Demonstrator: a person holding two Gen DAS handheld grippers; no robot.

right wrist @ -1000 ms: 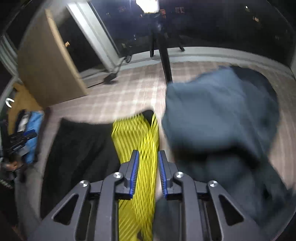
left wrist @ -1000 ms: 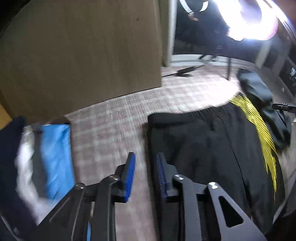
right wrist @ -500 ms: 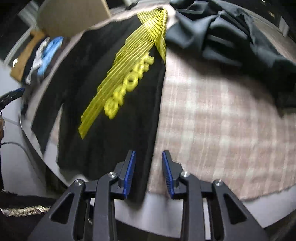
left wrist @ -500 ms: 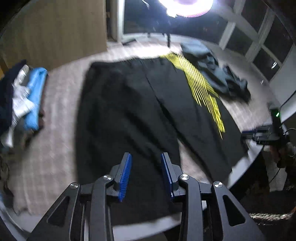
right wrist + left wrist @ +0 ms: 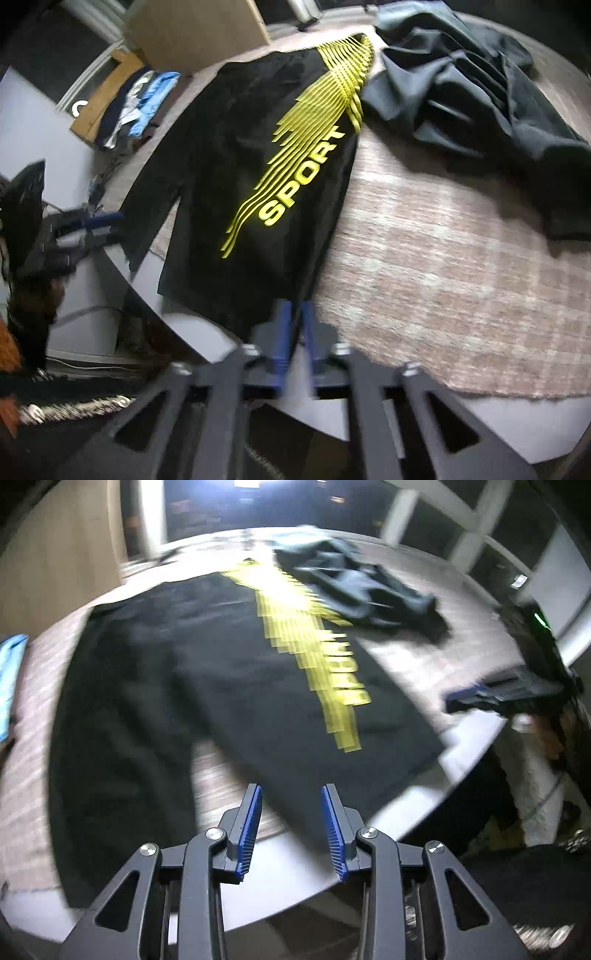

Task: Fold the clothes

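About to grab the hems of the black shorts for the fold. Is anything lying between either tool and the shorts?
Nothing visible does. The left tool hangs open just before the shorts, and the right tool sits at their near hem. The grey garment touches only their far waistband end.

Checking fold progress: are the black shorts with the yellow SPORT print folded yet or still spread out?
Spread out. The black shorts lie flat on the table, both legs apart and hems at its near edge; no fold shows.
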